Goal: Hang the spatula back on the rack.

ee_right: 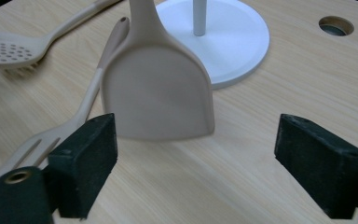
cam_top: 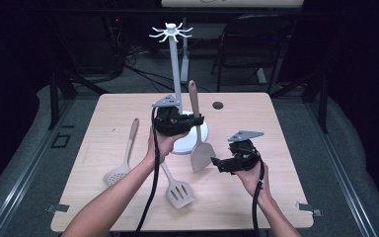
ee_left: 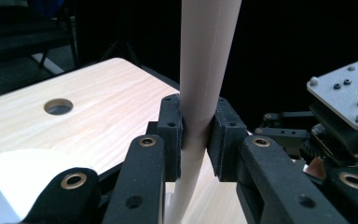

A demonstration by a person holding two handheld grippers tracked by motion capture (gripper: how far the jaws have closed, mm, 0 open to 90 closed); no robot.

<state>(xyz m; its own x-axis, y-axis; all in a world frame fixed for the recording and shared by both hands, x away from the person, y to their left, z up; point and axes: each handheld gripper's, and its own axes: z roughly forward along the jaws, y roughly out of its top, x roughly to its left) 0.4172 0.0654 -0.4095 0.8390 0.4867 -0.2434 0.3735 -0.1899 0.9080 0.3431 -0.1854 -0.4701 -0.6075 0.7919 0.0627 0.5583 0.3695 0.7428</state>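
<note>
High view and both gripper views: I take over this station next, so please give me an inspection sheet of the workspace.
Surface: light wooden table, round hole near its far edge.
Job's things: solid turner held upright by its handle; white hanging stand behind it.
Clutter: skimmer spoon and slotted turner lying flat.
Grippers: left hand-held gripper shut on the solid turner's handle; right hand-held gripper open, nothing between its jaws, facing the blade.
Cables: one black cable trails from each gripper toward the near edge.
Surroundings: dark room, folding chair beyond the table.
</note>
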